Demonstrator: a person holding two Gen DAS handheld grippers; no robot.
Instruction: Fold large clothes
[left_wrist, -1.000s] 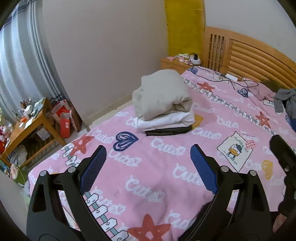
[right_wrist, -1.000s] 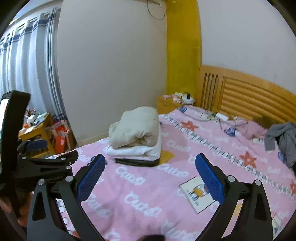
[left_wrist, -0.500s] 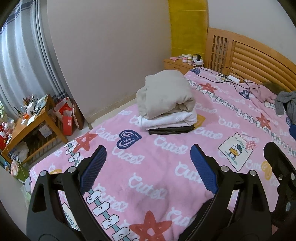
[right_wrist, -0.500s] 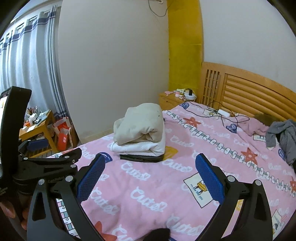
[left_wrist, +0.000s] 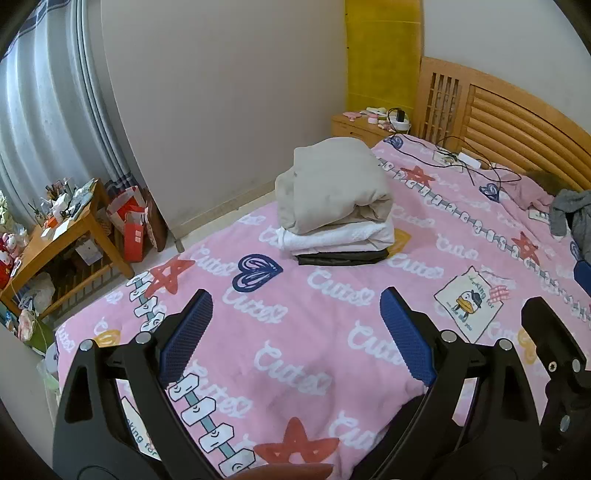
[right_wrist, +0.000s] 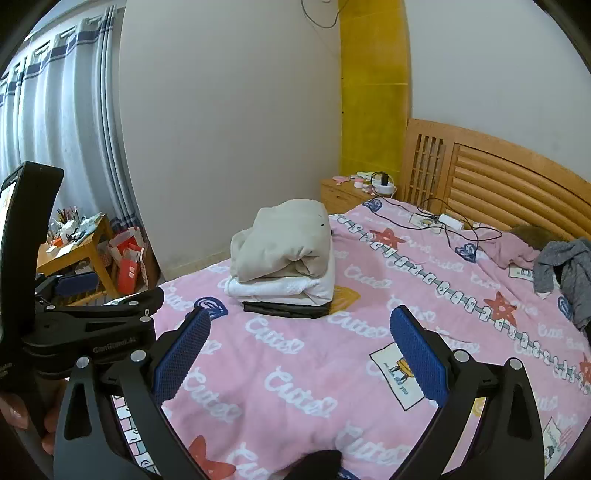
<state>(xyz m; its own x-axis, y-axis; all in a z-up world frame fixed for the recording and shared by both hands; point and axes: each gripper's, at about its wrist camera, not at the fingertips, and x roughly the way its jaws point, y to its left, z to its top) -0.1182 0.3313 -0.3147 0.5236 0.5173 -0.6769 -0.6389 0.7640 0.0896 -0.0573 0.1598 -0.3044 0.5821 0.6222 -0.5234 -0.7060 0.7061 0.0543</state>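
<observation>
A stack of folded clothes sits on the pink bedspread (left_wrist: 295, 332): a beige garment (left_wrist: 332, 184) on top, a white one (left_wrist: 340, 236) under it, a black one (left_wrist: 343, 257) at the bottom. The stack also shows in the right wrist view (right_wrist: 284, 251). A crumpled grey garment (right_wrist: 565, 266) lies at the far right near the headboard. My left gripper (left_wrist: 295, 332) is open and empty above the bed's near end. My right gripper (right_wrist: 299, 350) is open and empty, to the right of the left one.
A wooden headboard (left_wrist: 517, 122) and a nightstand (left_wrist: 362, 125) stand at the back. A cable and power strip (left_wrist: 461, 158) lie on the bed near the headboard. A cluttered wooden table (left_wrist: 62, 229) and red bags (left_wrist: 129, 225) stand left of the bed by the curtain.
Both grippers have pulled back and risen from the bed, so more of the bedspread's near end shows. Both stay open and empty. The stack has not moved.
</observation>
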